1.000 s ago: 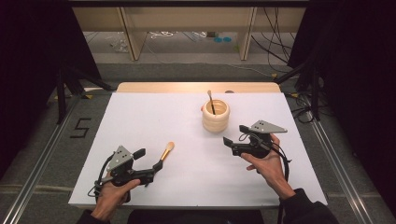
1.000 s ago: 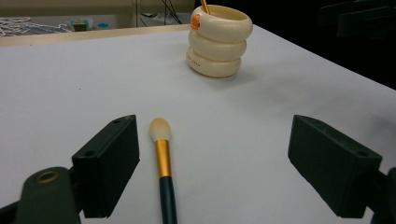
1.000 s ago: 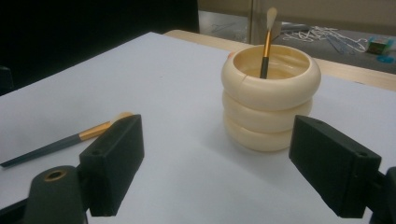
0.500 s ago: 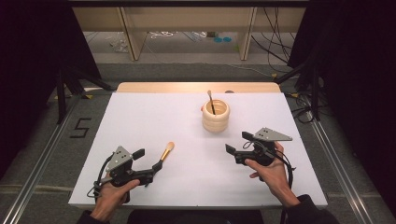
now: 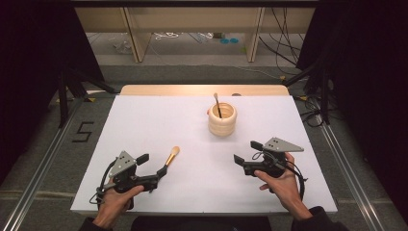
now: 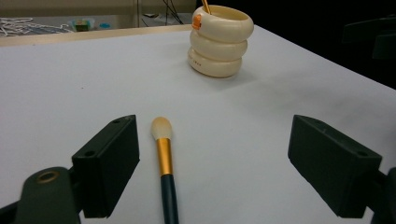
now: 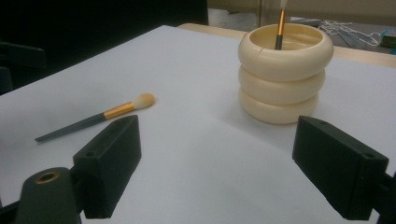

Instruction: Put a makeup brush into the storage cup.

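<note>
A makeup brush (image 5: 172,155) with a dark handle, gold ferrule and pale bristles lies flat on the white table (image 5: 159,125). My left gripper (image 5: 152,164) stands open at its handle end. In the left gripper view the brush (image 6: 164,158) lies between the wide-apart jaws, close to the left one, and the left gripper (image 6: 219,161) touches nothing. A cream ringed holder (image 5: 222,119) stands upright mid-table with a second brush (image 5: 216,103) in it. My right gripper (image 5: 248,152) is open and empty, in front and to the right of the holder (image 7: 282,74).
A wooden strip (image 5: 202,90) borders the table's far edge. Metal rails (image 5: 43,163) run along both sides, with a "5" mark (image 5: 82,131) on the floor at the left. Wooden shelving legs (image 5: 132,33) and cables (image 5: 284,38) lie beyond the table.
My right gripper has drawn back from the holder toward the person's side and slightly right. The left gripper and the lying brush have stayed put.
</note>
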The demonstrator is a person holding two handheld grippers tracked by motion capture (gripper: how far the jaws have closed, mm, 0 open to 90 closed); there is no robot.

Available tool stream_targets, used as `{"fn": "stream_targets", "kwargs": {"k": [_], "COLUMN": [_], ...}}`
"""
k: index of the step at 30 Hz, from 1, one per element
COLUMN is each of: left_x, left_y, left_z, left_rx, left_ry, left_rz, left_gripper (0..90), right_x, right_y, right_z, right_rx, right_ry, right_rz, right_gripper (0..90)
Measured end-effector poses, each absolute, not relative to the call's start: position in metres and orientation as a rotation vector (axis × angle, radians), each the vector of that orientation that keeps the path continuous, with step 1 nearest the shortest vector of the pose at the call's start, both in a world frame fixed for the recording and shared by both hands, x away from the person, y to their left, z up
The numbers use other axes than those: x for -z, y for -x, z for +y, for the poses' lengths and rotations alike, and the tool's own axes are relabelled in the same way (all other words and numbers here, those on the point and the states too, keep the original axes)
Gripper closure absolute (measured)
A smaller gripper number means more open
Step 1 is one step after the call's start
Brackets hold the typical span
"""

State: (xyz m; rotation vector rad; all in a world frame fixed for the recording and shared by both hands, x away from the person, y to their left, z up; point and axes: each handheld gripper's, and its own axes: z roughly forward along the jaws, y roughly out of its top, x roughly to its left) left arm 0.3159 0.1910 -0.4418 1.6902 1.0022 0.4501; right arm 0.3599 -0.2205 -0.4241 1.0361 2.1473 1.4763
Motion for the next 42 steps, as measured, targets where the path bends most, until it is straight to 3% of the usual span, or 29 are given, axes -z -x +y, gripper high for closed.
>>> {"fn": "stream_targets", "kwargs": {"k": [20, 42], "left_x": [0.443, 0.443], "left_y": [-0.316, -0.333], "left_z": [0.189, 0.180], "left_rx": [-0.439, -0.404], "left_ry": [-1.694, -1.849], "left_rz": [1.015, 1.045], "left_gripper": [16.2, 15.9], "right_x": [0.427, 0.431], "right_y": [-0.347, -0.351], "right_z": [-0.225, -0.220], "right_rx": [-1.442, -1.451], "right_ry": [-1.028, -1.010], "right_rz": [2.161, 2.187], "right_gripper": [16.1, 16.2]}}
